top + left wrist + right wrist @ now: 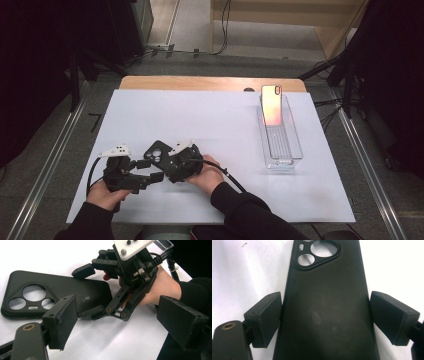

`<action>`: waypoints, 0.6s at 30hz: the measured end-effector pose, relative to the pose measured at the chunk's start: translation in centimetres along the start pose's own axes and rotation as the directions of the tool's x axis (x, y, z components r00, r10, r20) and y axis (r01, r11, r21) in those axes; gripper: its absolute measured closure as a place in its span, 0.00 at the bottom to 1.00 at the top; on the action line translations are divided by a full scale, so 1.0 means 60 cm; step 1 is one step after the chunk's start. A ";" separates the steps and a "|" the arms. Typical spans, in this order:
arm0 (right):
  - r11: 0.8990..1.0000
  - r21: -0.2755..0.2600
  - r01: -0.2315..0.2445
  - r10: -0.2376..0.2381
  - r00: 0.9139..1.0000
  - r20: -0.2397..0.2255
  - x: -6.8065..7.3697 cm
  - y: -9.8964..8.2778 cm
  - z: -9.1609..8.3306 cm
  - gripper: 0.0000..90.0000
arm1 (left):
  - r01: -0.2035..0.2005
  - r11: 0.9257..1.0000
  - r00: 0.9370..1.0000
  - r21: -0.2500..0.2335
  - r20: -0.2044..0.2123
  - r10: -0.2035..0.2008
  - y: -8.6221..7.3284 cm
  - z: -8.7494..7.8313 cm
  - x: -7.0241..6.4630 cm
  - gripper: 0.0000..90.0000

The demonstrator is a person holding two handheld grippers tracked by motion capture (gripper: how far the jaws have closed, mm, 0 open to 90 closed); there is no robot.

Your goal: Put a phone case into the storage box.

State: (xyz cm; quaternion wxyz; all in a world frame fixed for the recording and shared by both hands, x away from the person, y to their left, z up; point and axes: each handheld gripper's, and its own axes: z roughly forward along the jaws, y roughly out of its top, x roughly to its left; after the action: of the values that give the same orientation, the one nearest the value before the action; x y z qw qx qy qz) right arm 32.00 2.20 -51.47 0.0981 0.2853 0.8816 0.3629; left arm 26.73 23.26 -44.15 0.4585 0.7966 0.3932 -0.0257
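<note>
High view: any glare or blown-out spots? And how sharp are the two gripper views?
High view: the phone standing in the clear tray glows orange-pink, washed out by reflection; the room around the table is dark. Right gripper view: black phone case fairly sharp, white table overexposed. Left gripper view: near pads soft.

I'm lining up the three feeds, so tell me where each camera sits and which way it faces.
High view: above the person's side, looking forward and down on the white table; both forearms, left gripper, right gripper.
Left gripper view: on the left gripper, facing the right gripper; own open jaws.
Right gripper view: on the right gripper, along the flat black phone case; own pads at its edges.
All three share the case.
</note>
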 end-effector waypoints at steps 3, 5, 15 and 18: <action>1.000 0.001 -0.006 0.006 1.000 -0.012 -0.003 0.001 -0.001 0.14 | 0.000 1.000 1.000 0.001 0.001 0.000 0.000 0.000 0.000 0.19; 1.000 0.002 -0.013 0.013 1.000 -0.023 -0.006 0.002 -0.002 0.15 | 0.000 1.000 1.000 0.002 0.001 0.000 0.000 0.000 0.000 0.19; 0.999 -0.012 -0.046 0.045 0.997 -0.056 -0.020 0.005 -0.013 0.16 | 0.000 1.000 1.000 -0.002 0.001 0.000 0.000 0.000 0.000 0.19; 0.997 -0.031 -0.066 0.064 0.996 -0.065 -0.027 0.007 -0.020 0.16 | -0.002 1.000 1.000 -0.002 0.001 0.002 0.001 -0.001 0.000 0.19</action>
State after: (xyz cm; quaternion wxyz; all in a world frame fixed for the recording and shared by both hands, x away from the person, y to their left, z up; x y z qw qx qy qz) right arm 33.04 0.84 -50.35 0.0628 0.3004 0.8685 0.3894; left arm 26.75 23.28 -44.10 0.4595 0.7965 0.3922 -0.0253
